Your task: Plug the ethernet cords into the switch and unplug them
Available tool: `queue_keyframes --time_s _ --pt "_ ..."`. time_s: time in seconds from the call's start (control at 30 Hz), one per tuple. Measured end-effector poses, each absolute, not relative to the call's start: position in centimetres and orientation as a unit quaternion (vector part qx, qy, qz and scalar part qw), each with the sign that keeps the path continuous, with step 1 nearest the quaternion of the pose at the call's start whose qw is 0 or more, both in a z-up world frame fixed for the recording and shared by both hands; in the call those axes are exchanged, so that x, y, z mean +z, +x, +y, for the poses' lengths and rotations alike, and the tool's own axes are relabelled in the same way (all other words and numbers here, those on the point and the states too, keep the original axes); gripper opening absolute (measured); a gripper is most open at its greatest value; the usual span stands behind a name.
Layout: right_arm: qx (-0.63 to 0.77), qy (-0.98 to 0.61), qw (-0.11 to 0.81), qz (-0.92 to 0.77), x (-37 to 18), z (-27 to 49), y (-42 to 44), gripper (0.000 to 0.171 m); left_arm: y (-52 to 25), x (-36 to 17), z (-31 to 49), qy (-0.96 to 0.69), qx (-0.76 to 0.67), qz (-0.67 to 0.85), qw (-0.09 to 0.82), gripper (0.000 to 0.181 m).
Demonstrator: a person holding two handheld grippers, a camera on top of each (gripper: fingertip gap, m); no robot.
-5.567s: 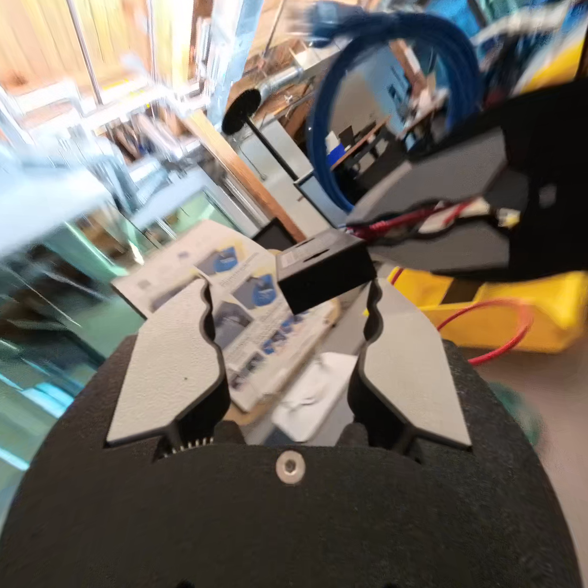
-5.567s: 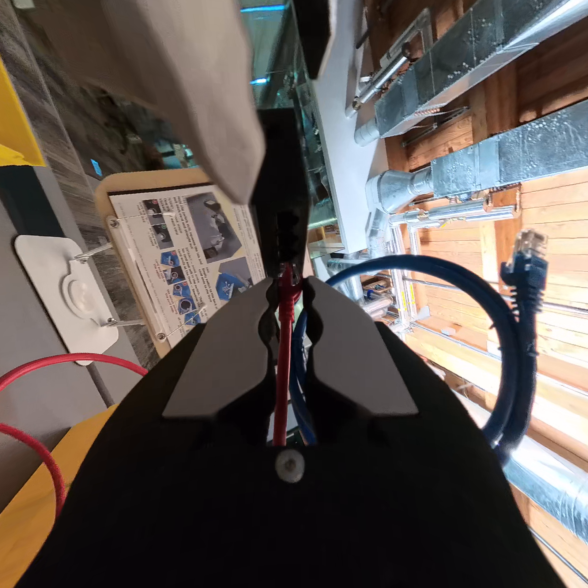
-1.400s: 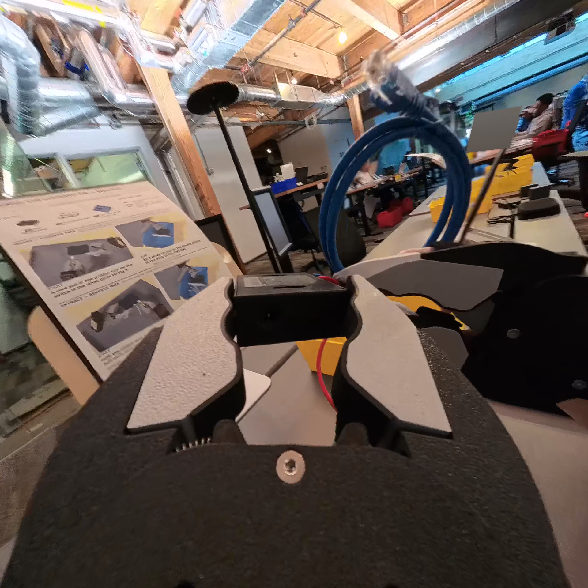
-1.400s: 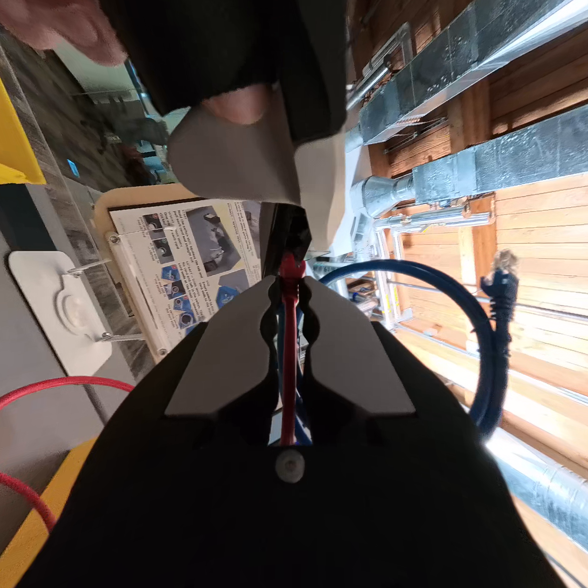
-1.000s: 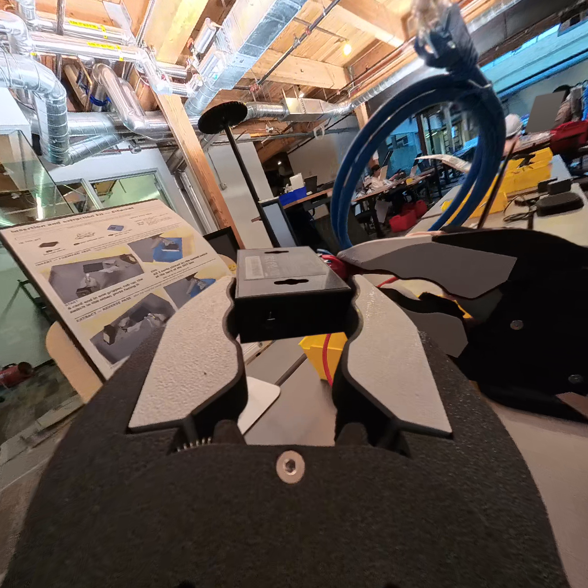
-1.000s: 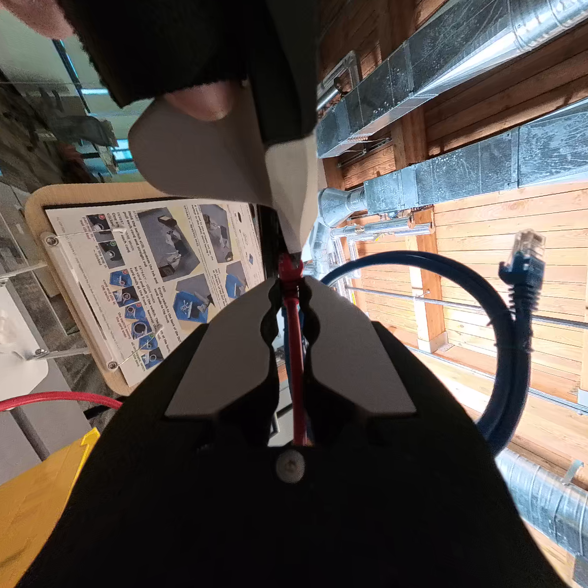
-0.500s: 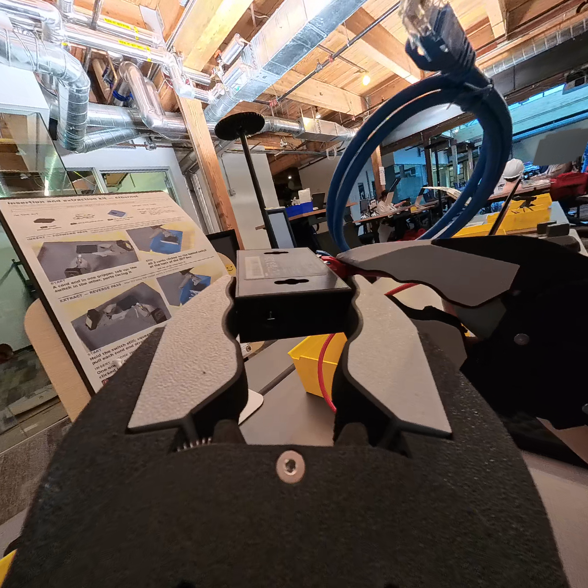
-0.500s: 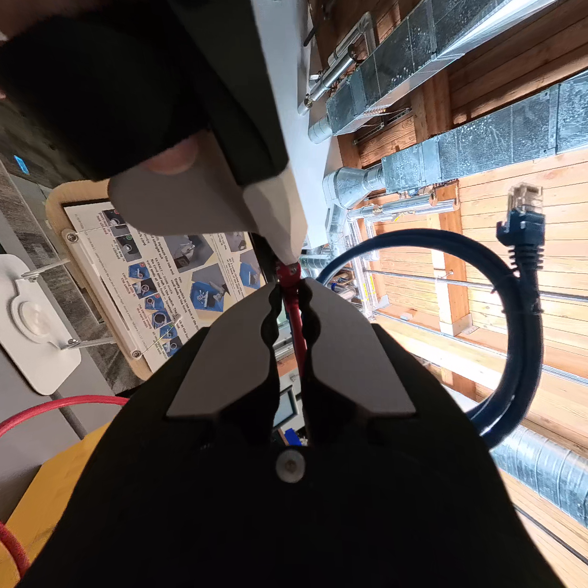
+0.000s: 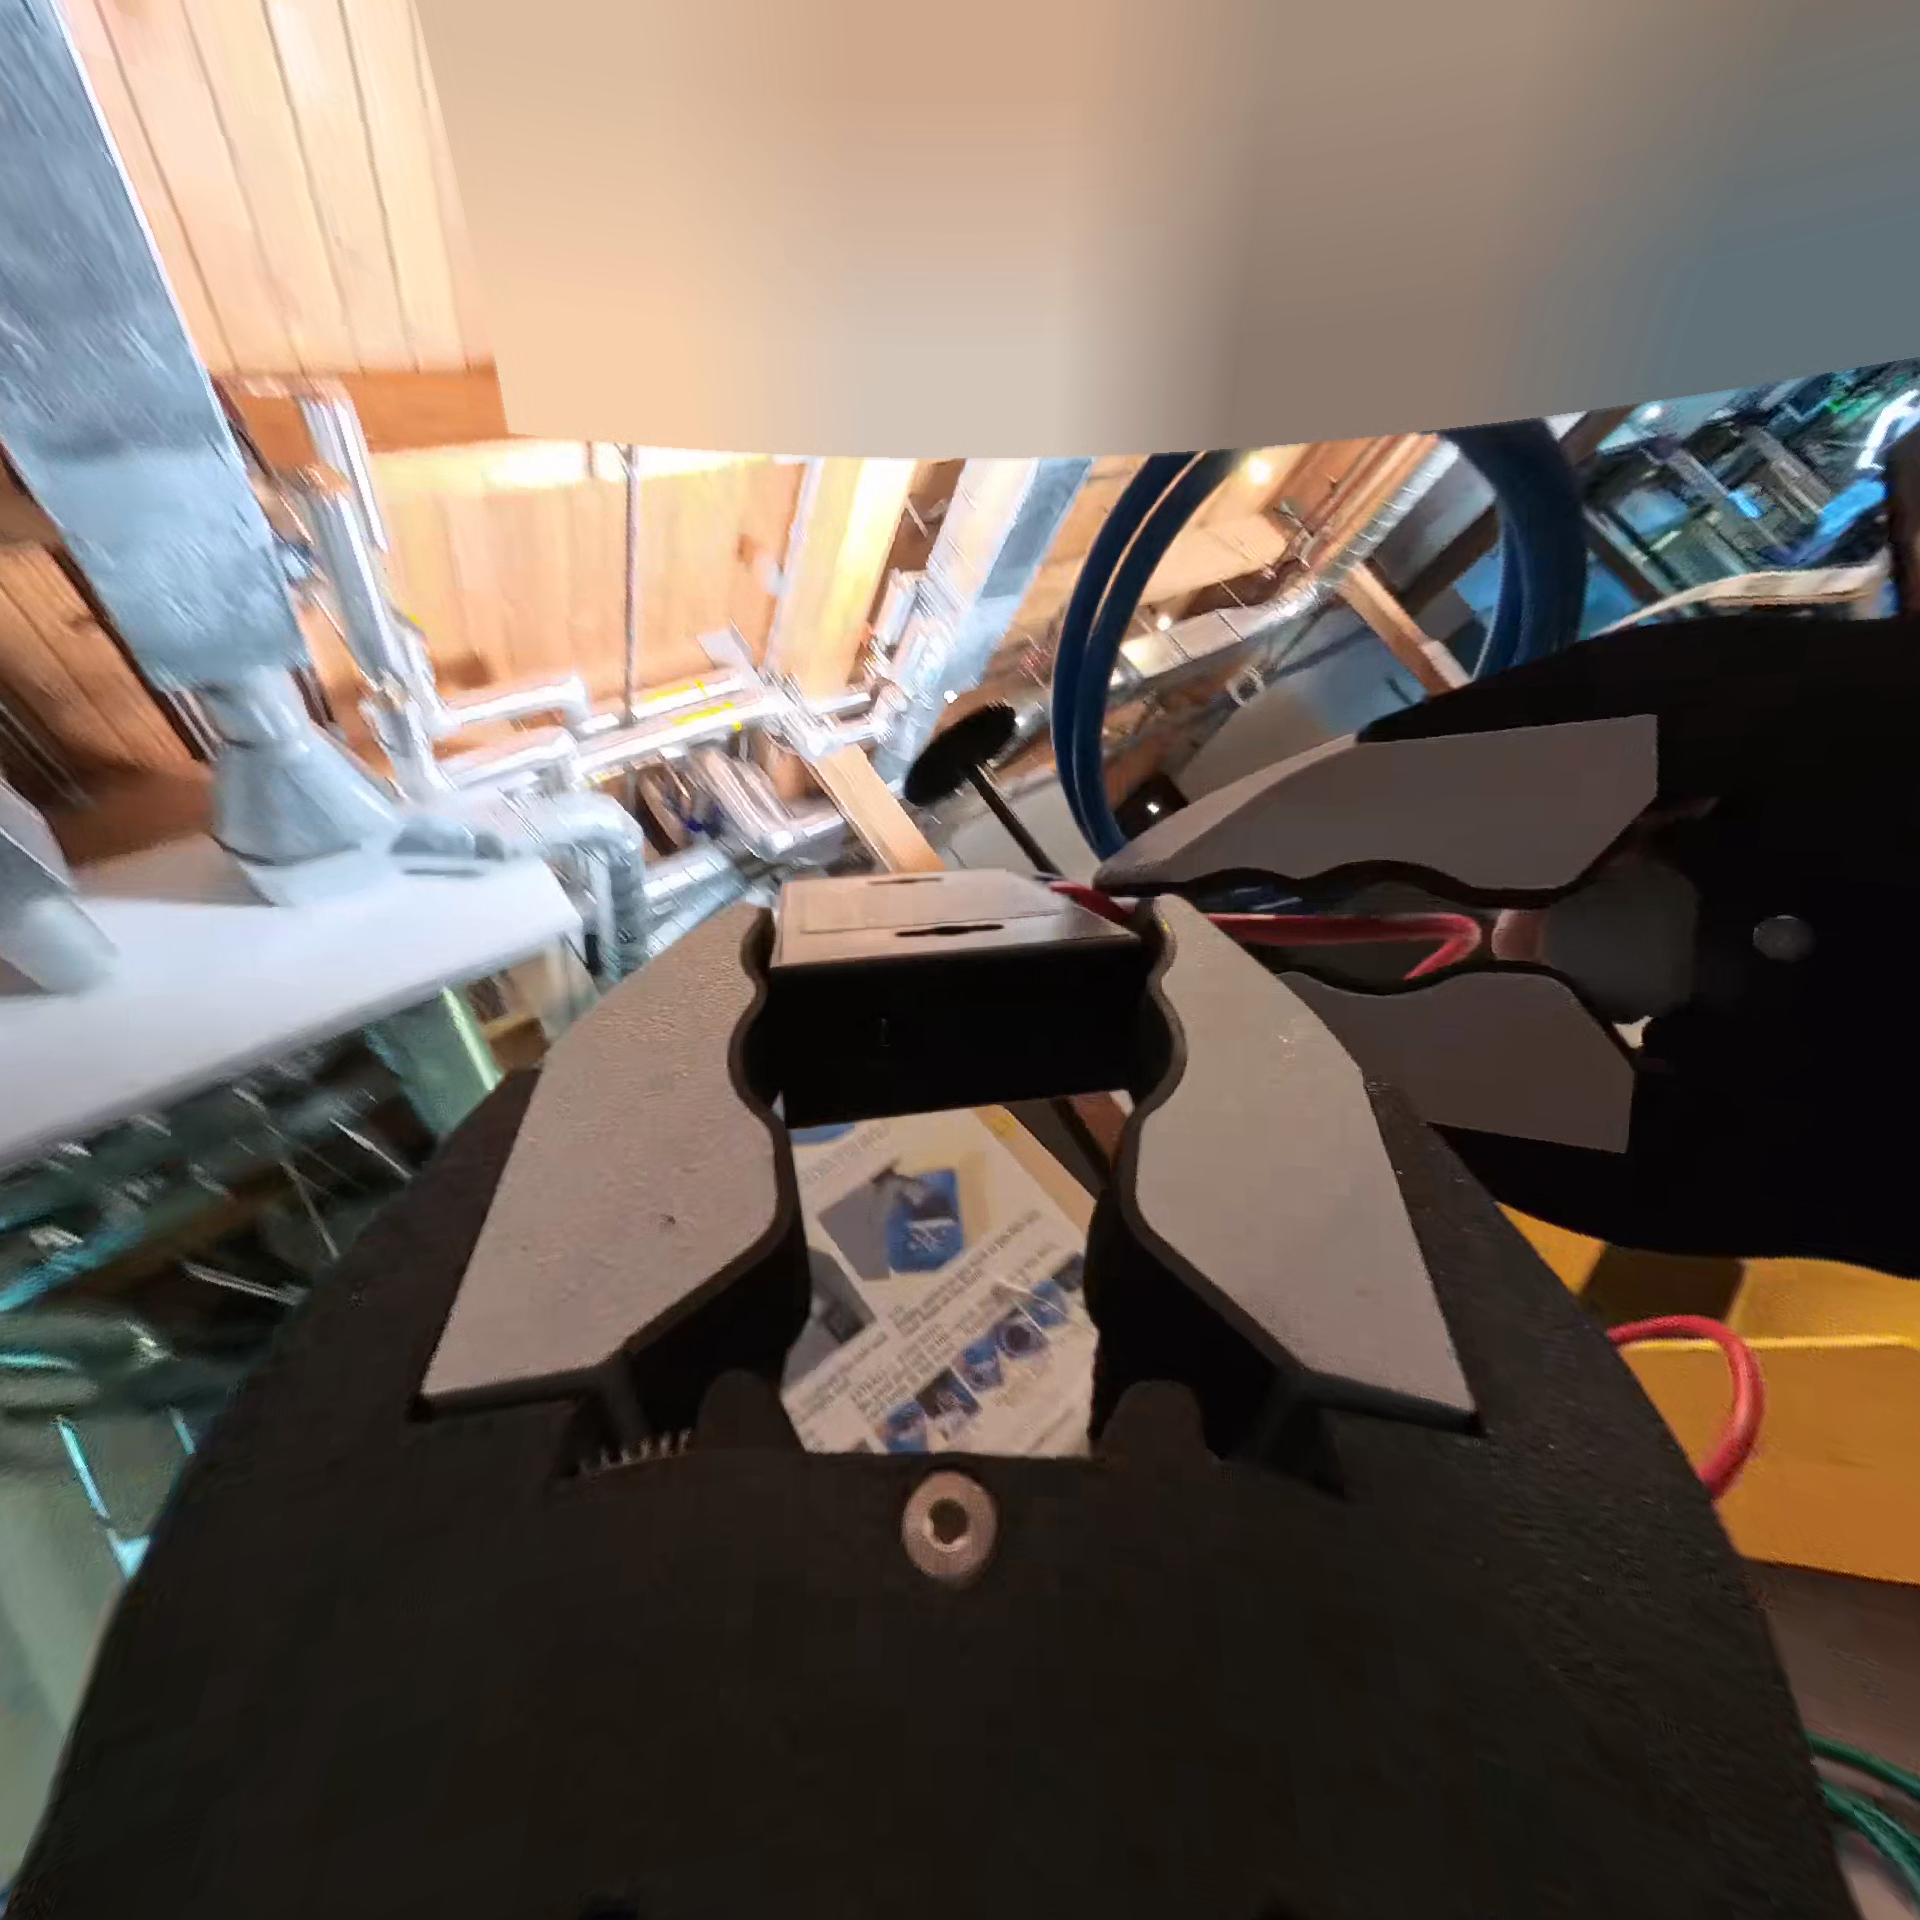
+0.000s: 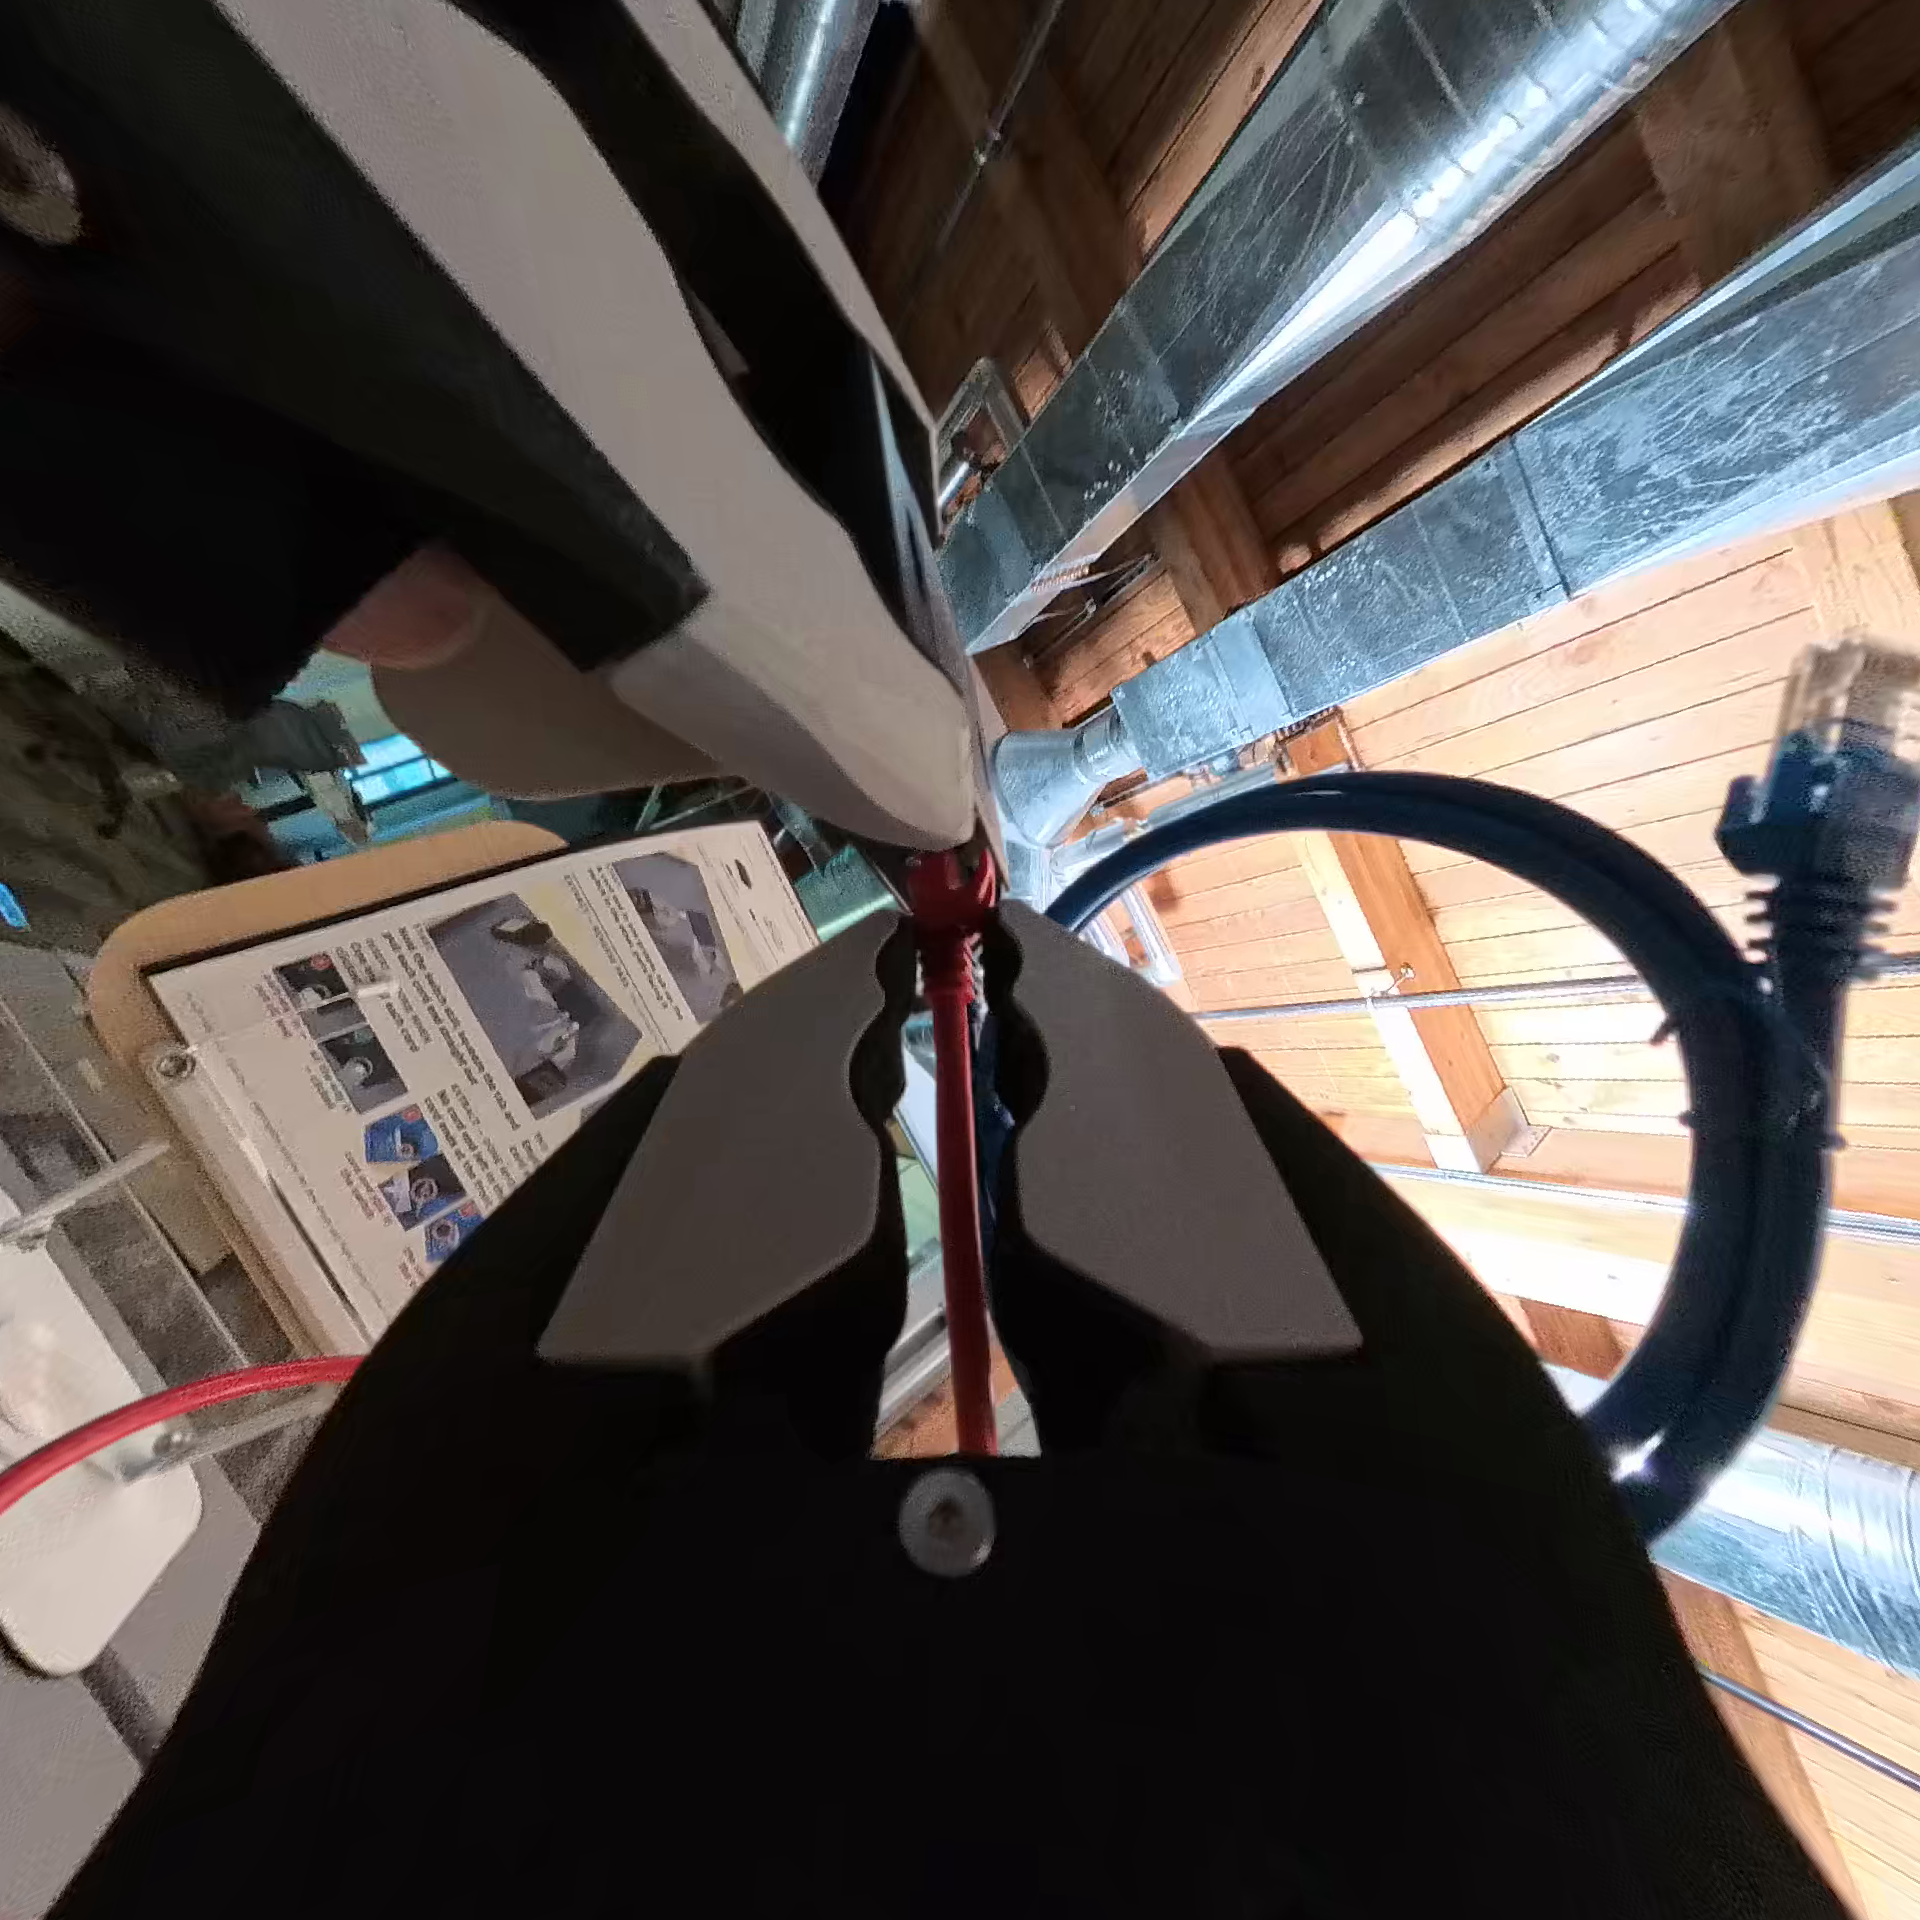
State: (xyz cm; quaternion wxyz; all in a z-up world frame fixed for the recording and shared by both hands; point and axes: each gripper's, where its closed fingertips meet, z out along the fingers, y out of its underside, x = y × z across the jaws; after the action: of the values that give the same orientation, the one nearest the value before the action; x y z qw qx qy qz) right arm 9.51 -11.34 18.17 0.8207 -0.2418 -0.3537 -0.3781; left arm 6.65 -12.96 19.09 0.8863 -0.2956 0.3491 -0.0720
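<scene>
Both grippers have tilted up toward the ceiling. The left gripper (image 9: 956,997) still clamps the black switch (image 9: 951,971) at frame centre; the right gripper (image 10: 948,935) still pinches the red ethernet cord (image 10: 951,1091) at its port, so seating looks near.

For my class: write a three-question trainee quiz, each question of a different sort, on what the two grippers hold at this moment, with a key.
1. True or false: the left gripper is shut on the black switch.
2. Which cord does the right gripper grip? A) red cord B) blue cord C) green cord
3. Fill in: the blue cord's free plug is ___ any port.

Key: 1 true; 2 A; 3 outside.
</scene>
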Motion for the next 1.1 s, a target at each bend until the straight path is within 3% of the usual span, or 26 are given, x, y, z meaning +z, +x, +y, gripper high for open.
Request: queue_keyframes --time_s 0.47,1.1 --pt "-0.480 -0.142 0.793 -0.349 18.5 -12.4 10.5 0.011 7.5 18.8 -12.8 -0.363 -0.132 0.345 0.855 0.065" --pt "-0.425 -0.169 0.794 -0.401 17.8 -12.4 10.5 0.009 7.8 17.7 -11.8 -0.411 -0.199 0.382 0.804 0.066"
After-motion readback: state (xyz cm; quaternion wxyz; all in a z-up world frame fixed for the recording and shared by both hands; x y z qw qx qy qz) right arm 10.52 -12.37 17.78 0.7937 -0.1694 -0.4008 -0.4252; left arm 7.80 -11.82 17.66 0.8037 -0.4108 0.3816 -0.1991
